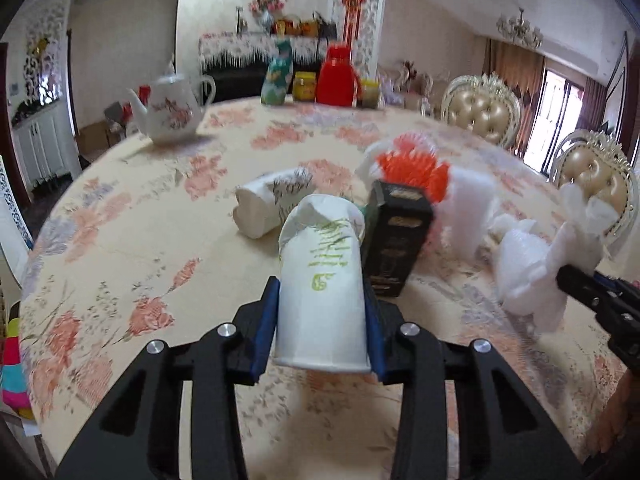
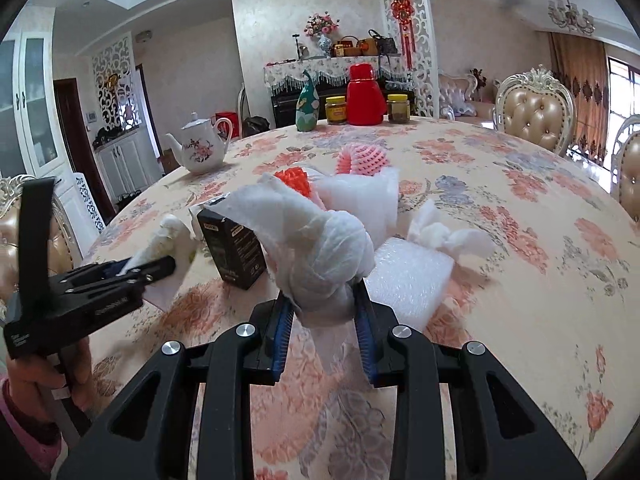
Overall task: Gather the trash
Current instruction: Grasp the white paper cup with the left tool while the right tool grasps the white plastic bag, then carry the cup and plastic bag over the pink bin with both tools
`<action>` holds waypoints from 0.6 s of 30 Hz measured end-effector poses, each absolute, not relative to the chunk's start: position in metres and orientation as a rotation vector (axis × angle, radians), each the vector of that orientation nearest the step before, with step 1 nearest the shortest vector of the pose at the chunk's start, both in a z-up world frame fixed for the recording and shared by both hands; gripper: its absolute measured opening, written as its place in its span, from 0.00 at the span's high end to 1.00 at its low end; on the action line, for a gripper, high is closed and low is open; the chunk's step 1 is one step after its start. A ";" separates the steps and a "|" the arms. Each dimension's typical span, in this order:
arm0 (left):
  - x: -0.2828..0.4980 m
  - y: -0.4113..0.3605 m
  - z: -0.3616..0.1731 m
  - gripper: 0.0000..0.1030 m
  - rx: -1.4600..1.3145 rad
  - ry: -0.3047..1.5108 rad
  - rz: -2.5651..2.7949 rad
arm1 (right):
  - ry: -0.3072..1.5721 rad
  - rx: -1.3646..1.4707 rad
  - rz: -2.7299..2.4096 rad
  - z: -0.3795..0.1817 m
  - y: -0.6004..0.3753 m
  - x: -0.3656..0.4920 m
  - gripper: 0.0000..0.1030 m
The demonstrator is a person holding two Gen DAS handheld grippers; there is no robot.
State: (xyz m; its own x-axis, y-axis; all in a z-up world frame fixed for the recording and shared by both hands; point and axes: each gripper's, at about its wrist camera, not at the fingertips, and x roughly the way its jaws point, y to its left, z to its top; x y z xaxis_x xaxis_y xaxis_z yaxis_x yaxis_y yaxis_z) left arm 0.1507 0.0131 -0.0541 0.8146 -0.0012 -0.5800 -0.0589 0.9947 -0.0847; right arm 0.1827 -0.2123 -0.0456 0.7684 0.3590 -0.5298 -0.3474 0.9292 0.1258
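Paper cup [image 1: 320, 288] lengthwise, mouth pointing away

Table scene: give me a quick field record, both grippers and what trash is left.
left gripper: shut on paper cup
right gripper: shut on tissue wad
trash left: crushed cup, black box, foam sheet, orange net, loose tissue
not trash: teapot, red flask, jars
surface: floral table
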 end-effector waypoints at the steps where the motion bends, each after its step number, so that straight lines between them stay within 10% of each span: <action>1: 0.146 0.010 -0.051 0.63 -0.098 0.601 0.025 | 0.571 0.030 0.379 -0.045 -0.218 0.179 0.71; 18: 0.114 -0.086 -0.027 0.62 -0.009 0.473 -0.164 | 0.509 0.108 0.224 -0.040 -0.301 0.135 0.71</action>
